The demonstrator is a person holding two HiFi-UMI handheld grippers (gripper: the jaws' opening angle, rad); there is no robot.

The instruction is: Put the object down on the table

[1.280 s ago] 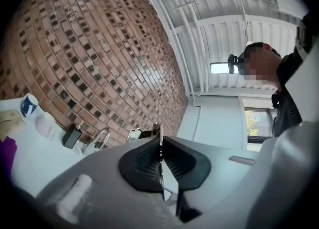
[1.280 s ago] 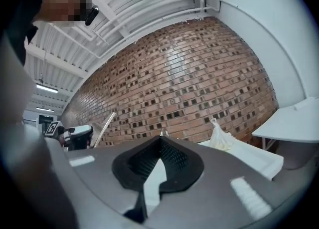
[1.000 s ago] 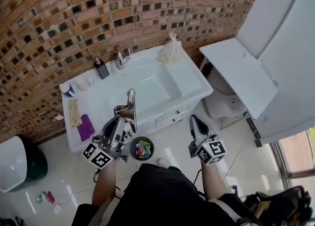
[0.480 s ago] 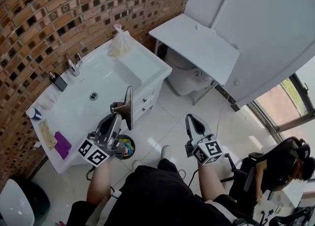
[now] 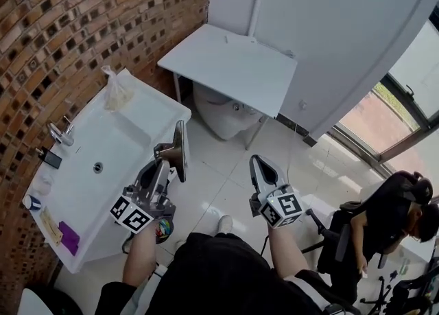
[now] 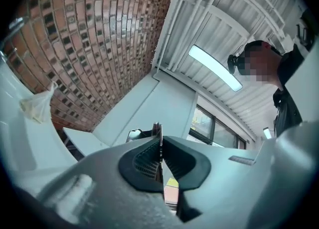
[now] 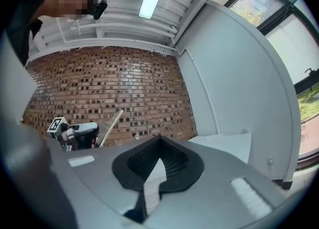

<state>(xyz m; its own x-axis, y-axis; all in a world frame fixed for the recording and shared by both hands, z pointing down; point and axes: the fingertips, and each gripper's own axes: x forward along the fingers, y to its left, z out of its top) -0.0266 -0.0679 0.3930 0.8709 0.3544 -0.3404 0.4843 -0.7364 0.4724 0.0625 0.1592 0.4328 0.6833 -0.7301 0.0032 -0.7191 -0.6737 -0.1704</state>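
A thin flat metal plate [image 5: 180,147] stands on edge, upright, clamped in my left gripper [image 5: 169,158], which is shut on it. In the left gripper view the plate [image 6: 157,131] shows only as a narrow edge between the pads of that gripper [image 6: 158,142]. My right gripper [image 5: 262,170] is held beside it over the tiled floor, shut with nothing in it; its pad tips meet in the right gripper view [image 7: 159,141]. The white table [image 5: 233,66] stands ahead against the wall, its top bare.
A white sink counter [image 5: 137,125] runs along the brick wall at left, with a faucet [image 5: 59,132], a plastic bag [image 5: 116,90] and a purple cloth [image 5: 68,237]. A toilet [image 5: 218,116] sits under the table. A person [image 5: 384,219] sits at the right.
The view has swung right: the sink counter slid to the left and the white table moved to the centre. Both grippers keep the same pose, with the plate still held.
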